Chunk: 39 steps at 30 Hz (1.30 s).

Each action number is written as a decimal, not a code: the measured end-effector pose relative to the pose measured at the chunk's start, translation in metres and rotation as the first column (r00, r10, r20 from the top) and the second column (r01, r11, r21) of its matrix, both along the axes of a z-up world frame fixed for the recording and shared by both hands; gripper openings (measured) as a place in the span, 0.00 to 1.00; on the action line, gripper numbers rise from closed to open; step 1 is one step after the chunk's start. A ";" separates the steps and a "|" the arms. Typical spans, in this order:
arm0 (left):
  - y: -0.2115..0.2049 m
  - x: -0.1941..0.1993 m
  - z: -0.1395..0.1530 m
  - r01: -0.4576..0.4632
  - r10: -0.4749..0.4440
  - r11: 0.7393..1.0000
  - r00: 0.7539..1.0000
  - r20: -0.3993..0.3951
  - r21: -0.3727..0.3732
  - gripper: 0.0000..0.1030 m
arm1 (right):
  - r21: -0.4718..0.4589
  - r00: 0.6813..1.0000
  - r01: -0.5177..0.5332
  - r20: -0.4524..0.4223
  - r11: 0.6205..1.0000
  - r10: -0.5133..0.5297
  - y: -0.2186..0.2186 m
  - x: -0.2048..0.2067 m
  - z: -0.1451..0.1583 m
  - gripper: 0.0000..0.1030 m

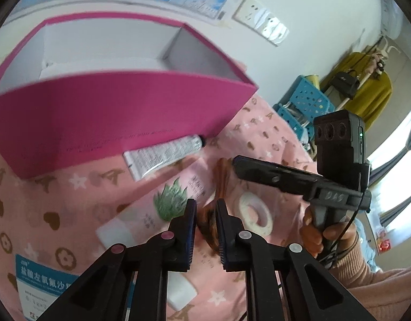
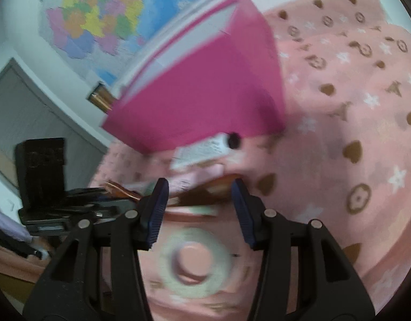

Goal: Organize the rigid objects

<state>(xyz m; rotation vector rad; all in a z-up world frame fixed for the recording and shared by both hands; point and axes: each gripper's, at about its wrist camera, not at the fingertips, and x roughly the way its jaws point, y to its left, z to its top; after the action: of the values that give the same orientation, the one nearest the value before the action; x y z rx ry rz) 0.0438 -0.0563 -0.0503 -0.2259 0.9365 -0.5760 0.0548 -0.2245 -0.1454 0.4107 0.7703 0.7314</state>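
**Left tongs clamp a brown item before the pink box**

A pink cloth (image 1: pixel 72 208) printed with brown hearts, flowers and white stars covers the whole work surface; its widest bare stretch lies to the right of the box in the right wrist view. The magenta box (image 1: pixel 120 112) stands open, white inside, its near wall close ahead of both tools and its rear edge against the wall under a coloured map (image 2: pixel 98 18).

A pink packet (image 1: pixel 176 200) showing a green plant lies between the box and the left gripper (image 1: pixel 206 214). A white and blue carton (image 1: pixel 42 278) with Chinese print sits at the lower left. A white tube (image 1: pixel 162 152) with fine black print, too small to read, lies touching the box's base, its black cap at the corner.

The tape roll (image 2: pixel 193 259) lies flat just below the right gripper (image 2: pixel 200 190), whose jaws stand apart around nothing.

The left jaws are closed on a brown object (image 1: pixel 206 222), kind unclear.
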 end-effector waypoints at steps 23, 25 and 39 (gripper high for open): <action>-0.026 0.003 -0.018 0.086 -0.085 0.996 0.996 -0.037 0.032 0.40 | -0.126 0.983 0.022 -0.176 0.992 -0.044 0.026 0.018 -0.009 0.49; -0.028 0.005 -0.021 0.093 -0.091 0.995 0.995 -0.048 0.029 0.40 | -0.185 0.984 0.037 -0.164 0.982 -0.068 0.031 0.017 -0.008 0.41; -0.037 0.019 -0.029 0.119 -0.119 0.993 0.990 -0.071 -0.008 0.41 | -0.053 0.985 0.041 -0.167 0.998 -0.050 0.013 0.008 -0.010 0.14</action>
<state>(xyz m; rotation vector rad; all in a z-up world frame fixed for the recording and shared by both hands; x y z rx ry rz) 0.0626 -0.0930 -0.0795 -0.1954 1.0227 -0.6829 0.0627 -0.2112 -0.1551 0.4478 0.9329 0.6391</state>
